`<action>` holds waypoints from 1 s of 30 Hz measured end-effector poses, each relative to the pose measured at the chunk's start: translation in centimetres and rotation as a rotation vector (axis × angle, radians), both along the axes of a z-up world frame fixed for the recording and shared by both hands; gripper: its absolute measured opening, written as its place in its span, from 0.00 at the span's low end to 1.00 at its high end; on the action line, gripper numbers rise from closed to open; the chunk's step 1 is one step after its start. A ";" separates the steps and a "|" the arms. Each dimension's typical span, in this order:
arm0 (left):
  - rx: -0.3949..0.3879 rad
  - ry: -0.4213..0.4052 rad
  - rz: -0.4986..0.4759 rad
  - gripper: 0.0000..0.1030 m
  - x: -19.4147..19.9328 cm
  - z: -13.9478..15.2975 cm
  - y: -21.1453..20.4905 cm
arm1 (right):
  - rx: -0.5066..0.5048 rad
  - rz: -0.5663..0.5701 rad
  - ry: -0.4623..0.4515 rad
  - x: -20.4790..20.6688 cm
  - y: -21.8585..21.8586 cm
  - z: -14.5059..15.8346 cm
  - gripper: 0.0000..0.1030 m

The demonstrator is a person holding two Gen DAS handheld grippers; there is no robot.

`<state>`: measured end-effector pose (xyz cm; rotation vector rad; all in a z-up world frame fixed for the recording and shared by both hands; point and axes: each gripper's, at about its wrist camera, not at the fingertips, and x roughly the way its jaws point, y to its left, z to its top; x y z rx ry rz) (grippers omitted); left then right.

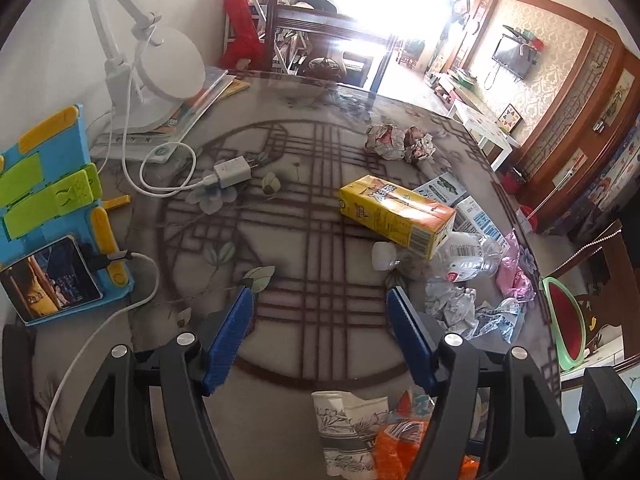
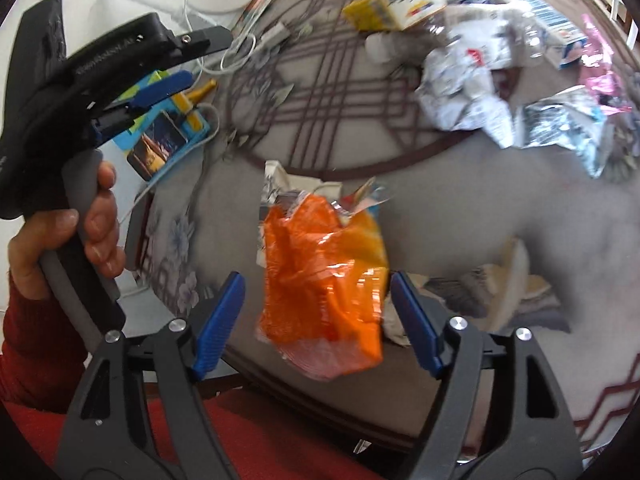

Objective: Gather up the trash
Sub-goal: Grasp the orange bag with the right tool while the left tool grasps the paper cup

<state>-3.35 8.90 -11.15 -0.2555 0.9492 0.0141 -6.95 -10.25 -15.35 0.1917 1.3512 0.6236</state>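
Observation:
An orange plastic wrapper point(image 2: 324, 288) lies on the patterned table near its front edge, on top of a torn printed paper point(image 2: 280, 184). My right gripper point(image 2: 318, 318) is open with its blue pads on either side of the wrapper, not closed on it. My left gripper point(image 1: 320, 332) is open and empty above the table; the wrapper point(image 1: 400, 440) and the paper point(image 1: 348, 424) show just under it. Farther off lie a yellow drink carton point(image 1: 396, 210), a crushed clear bottle point(image 1: 452, 258), crumpled papers point(image 1: 400, 142) and foil wrappers point(image 1: 472, 312).
A blue phone stand with a phone point(image 1: 52, 216), a white charger and cable point(image 1: 228, 172) and a white desk lamp point(image 1: 160, 68) stand at the table's left. A green-rimmed bin point(image 1: 568, 320) sits off the right edge. The left gripper with the hand holding it shows in the right wrist view point(image 2: 80, 92).

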 end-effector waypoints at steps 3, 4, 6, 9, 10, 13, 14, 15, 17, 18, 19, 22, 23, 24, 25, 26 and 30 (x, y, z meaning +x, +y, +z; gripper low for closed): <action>-0.005 0.009 -0.007 0.64 -0.5 -0.6 0.5 | -0.071 0.002 -0.015 -0.1 0.7 -0.7 0.50; -0.009 0.014 -0.010 0.64 -0.6 -0.8 0.7 | -0.072 -0.013 -0.023 -0.2 0.7 -0.7 0.46; -0.015 0.028 -0.017 0.64 -0.9 -1.1 0.9 | -0.077 -0.058 -0.037 -0.2 0.2 -0.3 0.27; -0.033 0.057 -0.039 0.64 -1.2 -1.9 0.8 | -0.080 -0.139 -0.081 0.0 -0.9 0.8 0.27; -0.035 0.066 -0.049 0.64 -1.3 -2.2 0.7 | -0.075 -0.165 -0.097 0.2 -1.4 1.3 0.27; -0.032 0.103 -0.078 0.64 -1.6 -3.4 0.1 | -0.082 -0.228 -0.154 0.8 -2.6 2.7 0.27; -0.031 0.120 -0.083 0.64 -1.6 -4.1 0.0 | -0.089 -0.248 -0.172 0.9 -3.2 3.2 0.27; -0.028 0.135 -0.083 0.64 -1.6 -4.6 0.0 | -0.093 -0.265 -0.186 1.2 -3.7 3.7 0.27; -0.023 0.160 -0.080 0.64 -1.5 -5.5 0.2 | -0.098 -0.291 -0.208 1.4 -4.6 4.4 0.27; -0.018 0.166 -0.083 0.65 -1.3 -5.8 0.3 | -0.102 -0.303 -0.216 1.7 -5.1 4.8 0.27; -0.020 0.162 -0.095 0.65 -1.2 -5.9 0.5 | -0.106 -0.312 -0.225 1.7 -5.5 5.1 0.27; 0.006 0.177 -0.206 0.75 -0.4 -6.4 0.1 | -0.109 -0.331 -0.229 1.8 -6.9 5.8 0.27; 0.011 0.185 -0.259 0.75 -0.2 -6.5 -0.1 | -0.107 -0.338 -0.225 1.7 -7.2 5.8 0.27; 0.004 0.182 -0.314 0.75 -0.2 -6.4 -0.2 | -0.104 -0.344 -0.217 1.7 -7.4 5.9 0.27; 0.006 0.177 -0.378 0.76 -0.2 -6.3 -0.6 | -0.103 -0.347 -0.212 1.7 -7.5 5.9 0.27; 0.023 0.179 -0.428 0.80 -0.2 -6.4 -0.9 | -0.102 -0.350 -0.208 1.7 -7.6 5.9 0.27; 0.169 0.226 -0.586 0.81 0.1 -7.9 -2.9 | -0.102 -0.351 -0.201 1.7 -7.0 5.4 0.27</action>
